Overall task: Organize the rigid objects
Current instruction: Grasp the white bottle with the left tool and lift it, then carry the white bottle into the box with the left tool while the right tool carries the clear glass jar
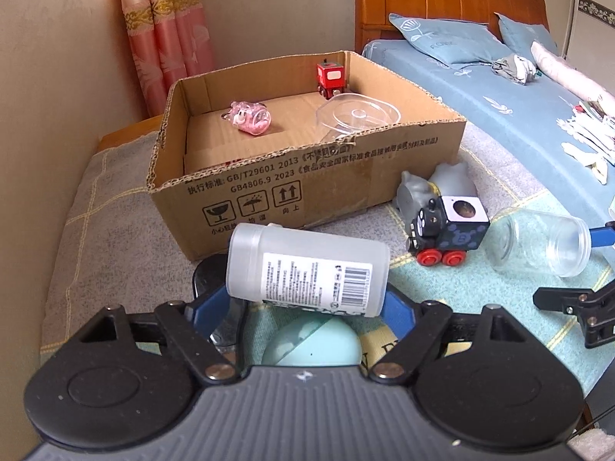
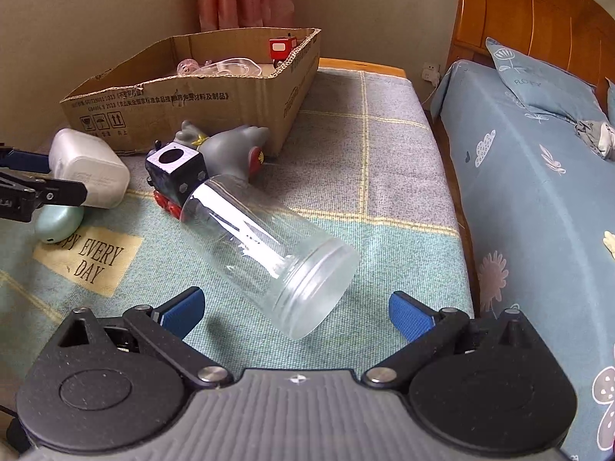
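Two grippers work over a patchwork blanket. From the left wrist, the left gripper [image 1: 307, 301] has its blue pads closed on a frosted plastic bottle [image 1: 307, 269], held crosswise with its long axis running left to right, cap end left; the cardboard box [image 1: 307, 176] lies straight ahead and near. From the right wrist, the right gripper [image 2: 296, 309] stands wide open with nothing in it, and a clear glass jar [image 2: 269, 251] lies on its side just ahead, mouth end toward the jaws, its long axis slanting away to the left toward the black toy locomotive [image 2: 177, 178].
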Motion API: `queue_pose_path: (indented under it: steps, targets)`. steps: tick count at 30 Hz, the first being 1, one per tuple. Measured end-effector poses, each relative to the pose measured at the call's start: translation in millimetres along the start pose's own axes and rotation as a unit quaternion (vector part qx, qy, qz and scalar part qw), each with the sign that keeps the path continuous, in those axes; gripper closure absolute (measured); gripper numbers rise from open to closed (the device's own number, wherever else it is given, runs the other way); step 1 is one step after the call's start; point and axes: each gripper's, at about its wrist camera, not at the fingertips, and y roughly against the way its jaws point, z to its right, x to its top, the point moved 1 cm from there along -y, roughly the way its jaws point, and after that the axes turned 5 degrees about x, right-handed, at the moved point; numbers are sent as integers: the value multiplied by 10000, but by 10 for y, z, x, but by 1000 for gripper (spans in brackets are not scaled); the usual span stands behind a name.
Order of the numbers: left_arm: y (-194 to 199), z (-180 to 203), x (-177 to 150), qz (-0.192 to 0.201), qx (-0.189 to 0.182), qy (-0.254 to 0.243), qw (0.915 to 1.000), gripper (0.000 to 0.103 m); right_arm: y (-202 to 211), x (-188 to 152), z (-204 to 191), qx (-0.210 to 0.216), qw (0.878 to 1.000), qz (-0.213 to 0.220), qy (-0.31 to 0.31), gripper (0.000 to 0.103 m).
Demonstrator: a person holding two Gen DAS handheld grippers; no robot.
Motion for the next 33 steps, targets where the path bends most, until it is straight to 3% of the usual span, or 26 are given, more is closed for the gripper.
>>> queue_pose_path:
  steps: [9, 17, 27, 33]
  targets:
    - [-125, 43, 145, -33, -62, -245, 9997, 13, 60, 152, -126, 392, 9988, -92, -292, 0]
    - [-194, 40, 155, -52, -139, -260, 9996, 13, -44, 394, -207, 442, 9985, -12, -309, 0]
    - [-220, 42, 168, -95, -230, -458, 9986, 15, -262, 468, -400, -24, 9996, -282, -19, 0]
    - [-247, 48, 194, -160, -216, -535, 9982, 20, -277, 442, -384, -91, 9994, -335, -8, 3]
